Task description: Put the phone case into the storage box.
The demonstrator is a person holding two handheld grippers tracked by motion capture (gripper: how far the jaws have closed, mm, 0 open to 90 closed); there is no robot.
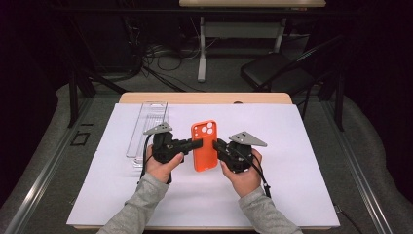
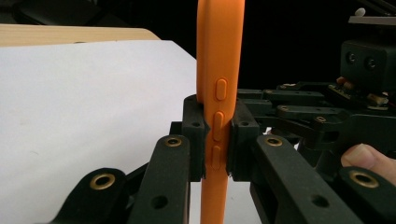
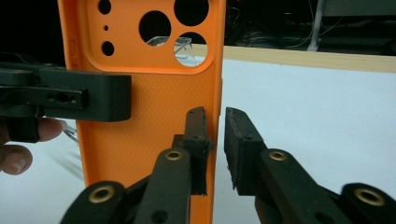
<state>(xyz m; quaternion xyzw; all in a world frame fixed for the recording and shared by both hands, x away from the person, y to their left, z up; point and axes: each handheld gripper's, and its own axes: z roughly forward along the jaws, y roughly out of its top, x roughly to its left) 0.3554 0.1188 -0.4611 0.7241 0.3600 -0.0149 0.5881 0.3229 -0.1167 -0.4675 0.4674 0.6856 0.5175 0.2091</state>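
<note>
- Orange phone case (image 1: 204,146) is held off the white-covered worktop (image 1: 292,195) between both hands, near its middle.
- Left claw (image 2: 217,140) is clamped tight on the case's button edge, pads pressing either side.
- Right claw (image 3: 215,144) straddles the opposite edge; there is a gap at the outer pad, so it has no firm grip.
- Step, as judged: handing the case over or regripping it. The next move calls for the right claw to close squarely or to back clear.
- The right gripper view shows the camera cut-outs and textured inside. The high view shows a clear tray (image 1: 148,127) lying to the left.
</note>
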